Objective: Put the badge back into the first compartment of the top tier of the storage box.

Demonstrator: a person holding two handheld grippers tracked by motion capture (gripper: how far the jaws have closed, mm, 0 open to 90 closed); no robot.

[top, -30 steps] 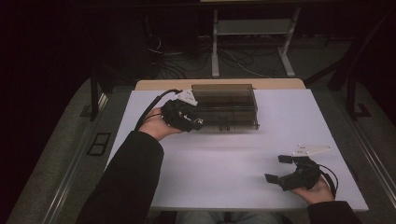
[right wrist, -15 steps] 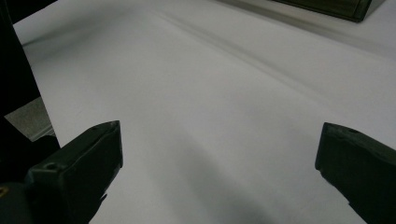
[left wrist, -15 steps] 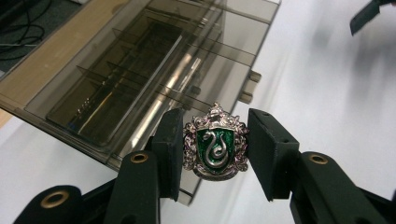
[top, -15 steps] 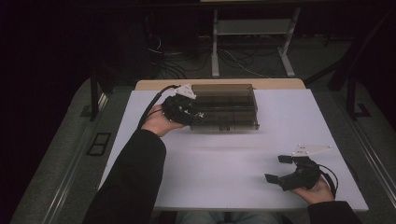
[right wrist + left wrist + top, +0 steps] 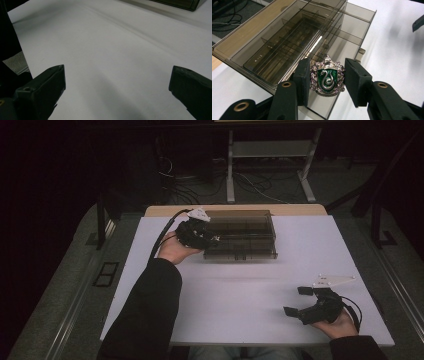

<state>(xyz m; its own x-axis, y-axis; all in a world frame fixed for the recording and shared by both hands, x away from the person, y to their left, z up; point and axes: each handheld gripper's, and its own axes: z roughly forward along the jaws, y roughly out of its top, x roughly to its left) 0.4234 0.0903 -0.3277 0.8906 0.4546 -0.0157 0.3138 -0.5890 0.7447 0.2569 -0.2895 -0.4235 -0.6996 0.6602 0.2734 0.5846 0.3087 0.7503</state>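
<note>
The left gripper [image 5: 325, 82] grips a crest badge [image 5: 327, 78] by its two side edges, held face-on to the camera with its crown pointing up and its long axis upright between the fingers [image 5: 303, 80]. It hangs just above the near left corner of the smoked organiser [image 5: 240, 234] at the bench's [image 5: 240, 290] far edge, whose long compartments run away from the badge. The right gripper [image 5: 301, 301], open and empty, rests well apart near the bench's near right corner, so the left is nearer.
</note>
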